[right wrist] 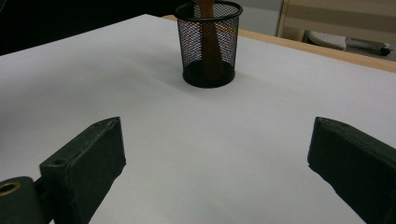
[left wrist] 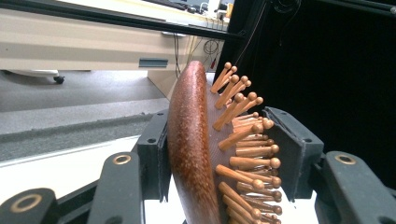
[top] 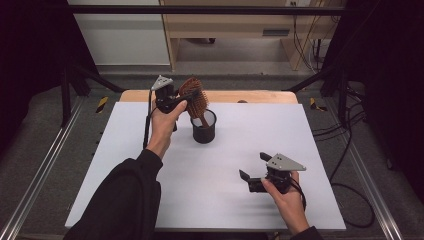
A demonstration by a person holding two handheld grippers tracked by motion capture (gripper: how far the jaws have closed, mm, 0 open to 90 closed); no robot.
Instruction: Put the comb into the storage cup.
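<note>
Item: wooden hairbrush [top: 195, 100], handle standing in mesh cup [top: 204, 127] near counter's [top: 210, 200] far edge.
Left hand-held gripper [left wrist: 219, 154]: jaws bracketing brush head, grip slackening.
Right hand-held gripper [right wrist: 215, 158]: released, empty.
Risk: top-heavy brush may tip the cup.

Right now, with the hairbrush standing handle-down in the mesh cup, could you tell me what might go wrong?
1. The hairbrush leans in the mesh cup with its heavy head well above the rim; once released, it could tip the light cup over.
2. The left gripper has its jaws close around the brush head, bristles toward one pad; pulling away could snag them and drag the brush out.
3. The right gripper sits open, away from the cup, unable to steady it.
</note>
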